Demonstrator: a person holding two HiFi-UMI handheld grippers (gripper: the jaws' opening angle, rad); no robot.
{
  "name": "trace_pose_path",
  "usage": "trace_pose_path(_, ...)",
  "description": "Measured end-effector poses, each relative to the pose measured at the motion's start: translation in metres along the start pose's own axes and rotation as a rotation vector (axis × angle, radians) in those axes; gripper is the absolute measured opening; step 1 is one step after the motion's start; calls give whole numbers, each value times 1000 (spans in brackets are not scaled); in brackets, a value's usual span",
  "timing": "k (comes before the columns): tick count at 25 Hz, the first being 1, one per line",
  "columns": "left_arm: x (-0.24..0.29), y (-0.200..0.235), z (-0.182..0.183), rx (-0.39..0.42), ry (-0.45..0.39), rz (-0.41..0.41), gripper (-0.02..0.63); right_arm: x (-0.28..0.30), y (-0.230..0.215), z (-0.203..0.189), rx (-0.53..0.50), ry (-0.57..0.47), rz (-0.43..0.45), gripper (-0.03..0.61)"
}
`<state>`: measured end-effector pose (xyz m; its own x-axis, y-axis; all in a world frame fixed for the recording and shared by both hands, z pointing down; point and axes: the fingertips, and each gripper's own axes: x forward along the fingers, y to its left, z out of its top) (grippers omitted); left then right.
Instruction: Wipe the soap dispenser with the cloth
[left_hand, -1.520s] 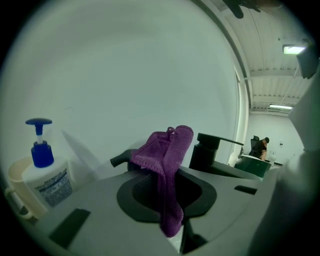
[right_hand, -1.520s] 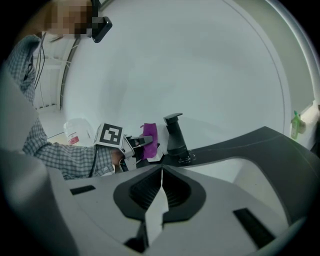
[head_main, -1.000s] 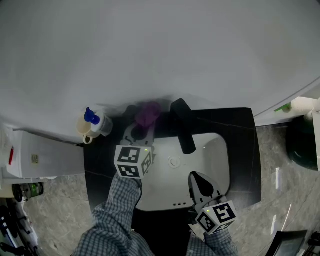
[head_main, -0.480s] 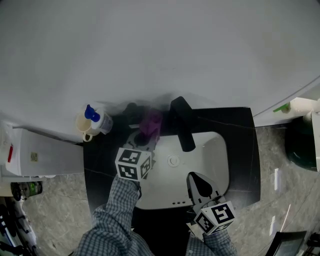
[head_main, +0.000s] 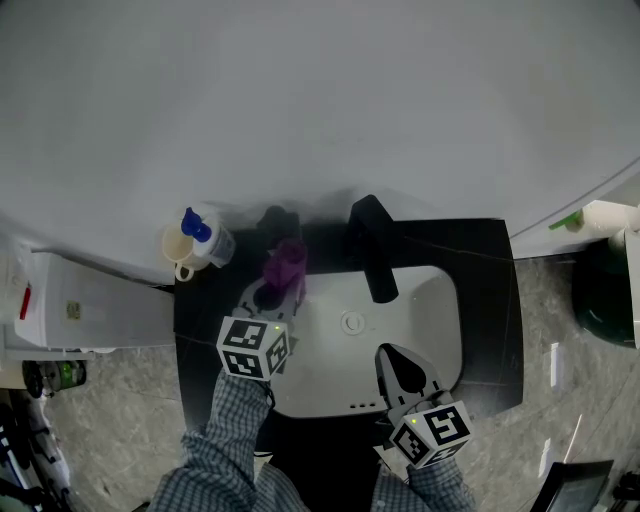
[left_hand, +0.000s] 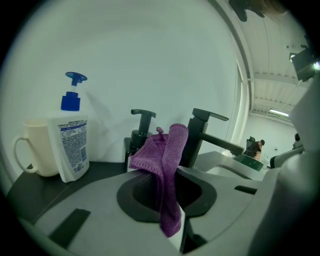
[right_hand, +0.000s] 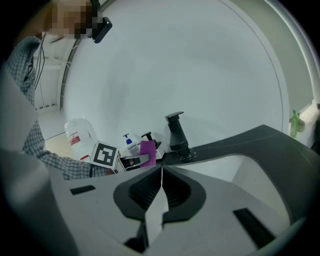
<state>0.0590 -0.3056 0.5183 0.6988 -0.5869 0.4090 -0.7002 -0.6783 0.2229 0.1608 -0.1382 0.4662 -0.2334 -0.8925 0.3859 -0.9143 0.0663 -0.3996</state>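
Note:
A black pump soap dispenser stands at the back of the black counter, left of the faucet; the left gripper view shows the dispenser just behind the cloth. My left gripper is shut on a purple cloth, which it holds a little in front of the dispenser, apart from it. The cloth hangs folded out of the shut jaws. My right gripper hovers over the front of the sink, shut with nothing in it, its jaws meeting edge to edge.
A black faucet reaches over the white sink basin. A white bottle with a blue pump and a cream cup stand at the counter's back left. A white box lies left of the counter; a dark bin is at far right.
My left gripper has drawn the purple cloth back off the black dispenser toward me, so the dispenser's pump now shows. The right gripper has stayed put.

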Motion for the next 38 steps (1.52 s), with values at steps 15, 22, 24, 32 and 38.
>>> trace_pose_path(15,-84,-10,18,-47,-57,2,57,5,43,32,-81,-43,49,18)
trace_pose_path(22,-126,-28,26,-45,-71,-20,57,-1,60,55,-124,-95,50,18)
trace_pose_path(24,-138,-32,28,-37,-76,-23,57,-3,64,61,-132,-104,66,18)
trace_pose_path(32,-181,-33,33,-43,-107,-4,57,-8,87,64,-167,-99,109,18)
trace_pose_path(38,-203,-25,35,-55,-135,30,57,-9,109,58,-179,-92,140,18)
